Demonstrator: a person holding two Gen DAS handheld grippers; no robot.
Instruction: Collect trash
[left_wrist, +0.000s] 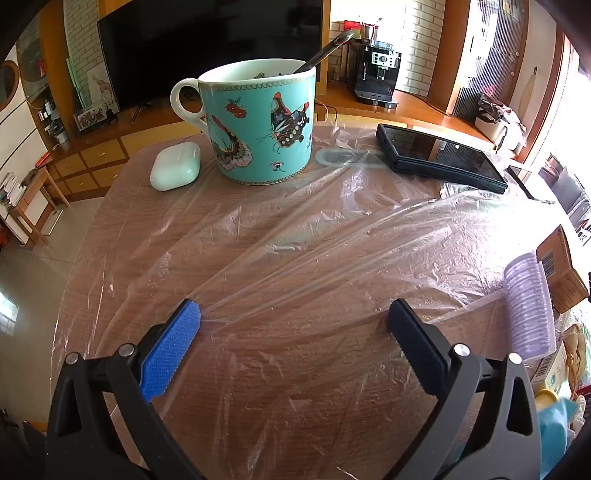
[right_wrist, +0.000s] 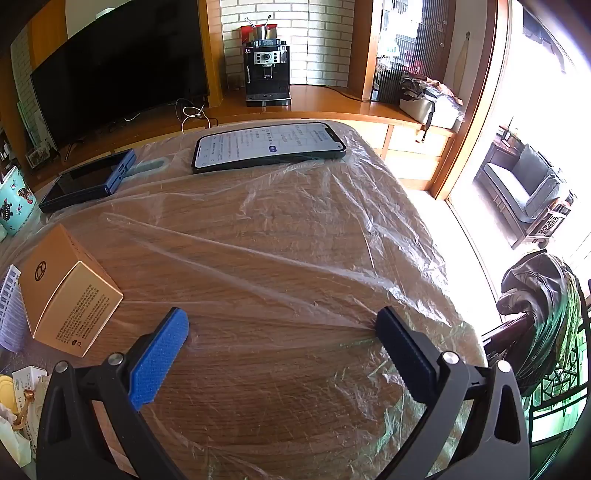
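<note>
1. The left gripper (left_wrist: 293, 314) is spread wide and holds nothing; it points down over the film (left_wrist: 295, 229), a clear plastic sheet lying crumpled on the table (left_wrist: 88, 236).
2. The film runs from under the fingertips forward to the far edge, and its near hem lies right between the jaws. This is probably the trash to collect.
3. Ahead and left of this gripper sits an earbud case (left_wrist: 175, 166). Just right of it stands a mug (left_wrist: 258, 122), upright on the film, with a spoon (left_wrist: 325, 51) leaning in it; I cannot tell whether it holds liquid.
4. Ahead and right lies a dark phone (left_wrist: 439, 157), also resting on the film. At the far right lies a stack of cups (left_wrist: 528, 306), on its side.
5. The right gripper (right_wrist: 282, 330) is likewise spread and empty, its tips at the film (right_wrist: 295, 240).
6. To its left sits a box (right_wrist: 66, 280), closed, contents unseen. Far ahead lies a lit phone (right_wrist: 269, 146), on the film's edge.
7. Handling, as I judge it: the film is very light, limp, slippery and easily torn. A raised crease or the near hem gives the best pinch.
8. Pulling risks tipping the mug and dragging both phones.
</note>
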